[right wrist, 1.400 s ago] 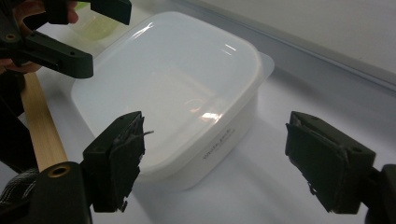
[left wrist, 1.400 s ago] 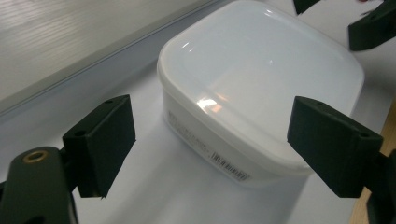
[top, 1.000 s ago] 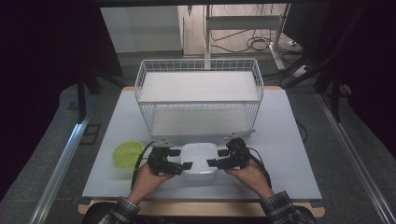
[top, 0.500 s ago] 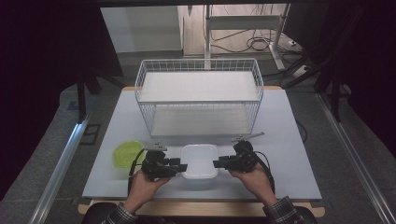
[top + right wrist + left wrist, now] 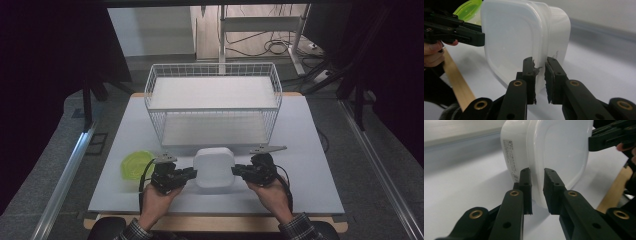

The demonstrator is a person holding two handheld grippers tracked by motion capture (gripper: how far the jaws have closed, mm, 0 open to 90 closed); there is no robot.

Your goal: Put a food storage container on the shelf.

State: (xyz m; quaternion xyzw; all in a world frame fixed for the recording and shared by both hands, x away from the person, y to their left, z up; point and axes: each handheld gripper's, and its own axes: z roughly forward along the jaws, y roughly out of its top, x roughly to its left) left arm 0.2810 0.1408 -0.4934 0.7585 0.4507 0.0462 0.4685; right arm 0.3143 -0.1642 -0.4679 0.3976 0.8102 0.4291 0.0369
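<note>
white container point(image 5: 214, 167), green lid point(image 5: 136, 164), black jaws.

**A pale counter in a dim room**

The counter point(image 5: 320, 150) has a light grey top with a wooden edge point(image 5: 210, 223) showing along its near side. It stands on a grey floor point(image 5: 55, 150) that looks carpeted. Metal rails point(image 5: 65, 175) run along the floor on the left and on the right point(image 5: 380, 165). To the far left and far right the room falls into deep shadow. Beyond the counter a lighter wall panel point(image 5: 155, 30) catches the light. Right of it stands a pale metal stand point(image 5: 222, 30), with dark cables point(image 5: 270, 45) coiled on the floor behind it.
</note>
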